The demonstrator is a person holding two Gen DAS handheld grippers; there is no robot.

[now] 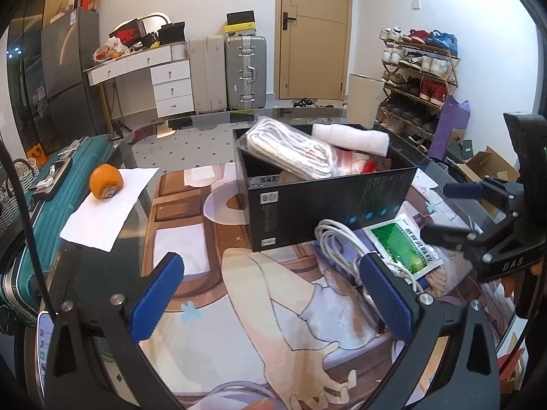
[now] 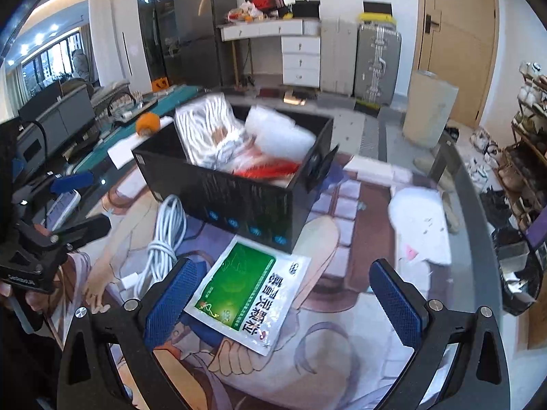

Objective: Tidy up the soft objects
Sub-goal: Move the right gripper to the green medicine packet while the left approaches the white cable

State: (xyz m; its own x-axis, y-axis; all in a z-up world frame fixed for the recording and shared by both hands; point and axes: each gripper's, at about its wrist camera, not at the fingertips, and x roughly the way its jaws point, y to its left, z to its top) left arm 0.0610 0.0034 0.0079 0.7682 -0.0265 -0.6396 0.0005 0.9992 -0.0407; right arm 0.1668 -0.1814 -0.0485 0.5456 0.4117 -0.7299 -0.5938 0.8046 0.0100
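Observation:
A black box (image 1: 328, 201) (image 2: 239, 201) stands on the printed mat. It holds a bagged striped cloth (image 1: 290, 147) (image 2: 208, 130), a white foam roll (image 1: 352, 138) (image 2: 280, 133) and a red item (image 2: 270, 171). A green and white sachet (image 1: 403, 247) (image 2: 239, 290) lies on the mat in front of the box, beside a coiled white cable (image 1: 345, 239) (image 2: 164, 239). My left gripper (image 1: 277, 294) is open and empty over the mat, left of the cable. My right gripper (image 2: 283, 300) is open, its jaws on either side of the sachet, just above it. A white soft item (image 2: 424, 225) lies on the mat, right of the box.
An orange fruit (image 1: 106, 181) sits on white paper (image 1: 106, 205) at the table's left. A teal suitcase (image 1: 51, 184) stands beside the table. A phone (image 2: 63, 206) lies near the left edge. Shoe rack (image 1: 417, 78), bin (image 1: 364, 97) and suitcases (image 1: 244, 71) stand behind.

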